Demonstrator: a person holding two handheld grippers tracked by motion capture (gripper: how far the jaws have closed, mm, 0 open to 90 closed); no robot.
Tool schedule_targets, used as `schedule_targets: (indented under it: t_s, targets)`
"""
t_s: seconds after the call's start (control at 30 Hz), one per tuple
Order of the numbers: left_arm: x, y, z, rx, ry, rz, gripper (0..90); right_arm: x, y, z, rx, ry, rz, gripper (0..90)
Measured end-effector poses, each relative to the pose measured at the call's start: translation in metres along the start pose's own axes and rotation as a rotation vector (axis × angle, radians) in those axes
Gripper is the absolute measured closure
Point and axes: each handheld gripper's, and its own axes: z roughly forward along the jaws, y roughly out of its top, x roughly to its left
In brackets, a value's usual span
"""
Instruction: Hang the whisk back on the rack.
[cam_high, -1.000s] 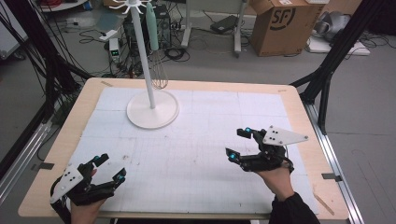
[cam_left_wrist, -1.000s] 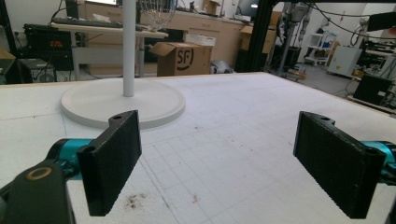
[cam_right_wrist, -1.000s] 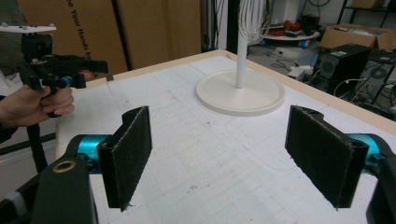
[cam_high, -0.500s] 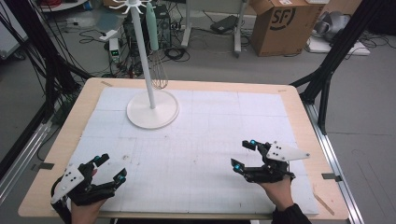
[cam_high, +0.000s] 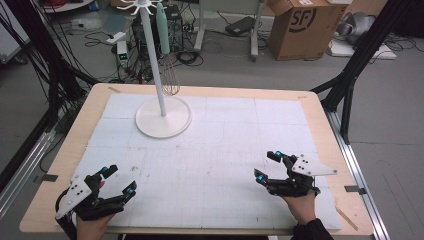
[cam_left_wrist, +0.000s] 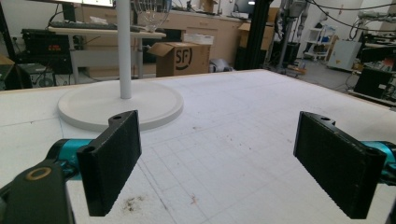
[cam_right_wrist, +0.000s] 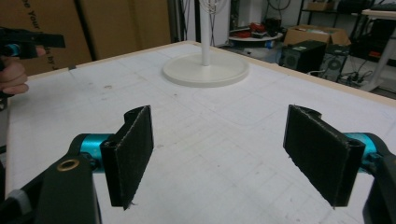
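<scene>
The person stands at the near edge of the table, a wooden top covered by a white gridded mat, with a gripper in each hand; the left gripper sits low at the near left corner, just above the mat, its jaws spread wide with nothing between them; in the left gripper view the two black pads stand far apart, and a few brownish specks mark the mat between them; the right gripper rests near the front right of the mat, the grey three-cornered plate on top of it, and its jaws are likewise wide apart and empty; the two grippers are well apart from each other, both pointing roughly toward the far side; at the far left of the mat stands a white rack, a round flat base with a slim upright pole and hooks at the top; a wire whisk with a pale green handle hangs from it, beside the pole; beyond the table a cardboard box sits on the floor amid cables; in the right gripper view the left hand appears at the far left edge.
</scene>
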Motion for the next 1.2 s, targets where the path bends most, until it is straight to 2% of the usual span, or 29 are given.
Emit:
schedule_targets:
  t_s: [0.2, 0.27, 0.33, 0.47, 0.63, 0.7, 0.73, 0.77, 0.8, 0.9, 1.03, 1.2]
  targets:
    - [0.0, 0.001, 0.0, 0.0, -0.001, 0.005, 15.6, 0.006, -0.008, -0.004, 0.013, -0.02, -0.032, 24.2]
    - [0.0, 0.001, -0.001, -0.003, 0.002, 0.008, 15.6, 0.007, -0.011, -0.005, 0.035, -0.025, -0.038, 24.3]
    - [0.0, 0.001, -0.001, -0.006, 0.003, 0.006, 15.6, 0.005, -0.016, -0.008, 0.035, -0.029, -0.019, 24.3]
    - [0.001, 0.001, 0.0, 0.001, 0.004, 0.01, 15.5, 0.004, -0.018, -0.014, 0.004, -0.039, -0.017, 24.4]
    - [0.0, 0.001, 0.0, 0.006, 0.007, 0.017, 15.5, 0.009, -0.022, -0.019, 0.005, -0.046, -0.03, 24.4]
    - [0.0, 0.001, 0.001, 0.012, 0.008, 0.024, 15.6, 0.009, -0.026, -0.021, -0.02, -0.045, -0.006, 24.6]
    - [0.001, 0.0, 0.002, 0.016, 0.013, 0.029, 15.5, 0.006, -0.031, -0.023, -0.038, -0.037, 0.033, 24.8]
    - [0.001, 0.0, 0.003, 0.023, 0.012, 0.033, 15.4, 0.003, -0.037, -0.024, -0.038, -0.064, 0.046, 24.6]
    - [0.001, 0.0, 0.003, 0.022, 0.011, 0.031, 15.4, 0.001, -0.039, -0.026, -0.04, -0.088, 0.032, 24.3]
    - [0.001, 0.0, 0.005, 0.029, 0.013, 0.038, 15.4, 0.004, -0.032, -0.029, -0.084, -0.1, 0.025, 25.3]
    - [0.0, -0.001, 0.005, 0.029, 0.013, 0.039, 15.3, 0.01, -0.031, -0.02, -0.037, -0.079, -0.015, 25.7]
    - [0.001, -0.001, 0.005, 0.033, 0.013, 0.043, 15.3, 0.013, -0.027, -0.016, -0.06, -0.05, -0.002, 26.4]
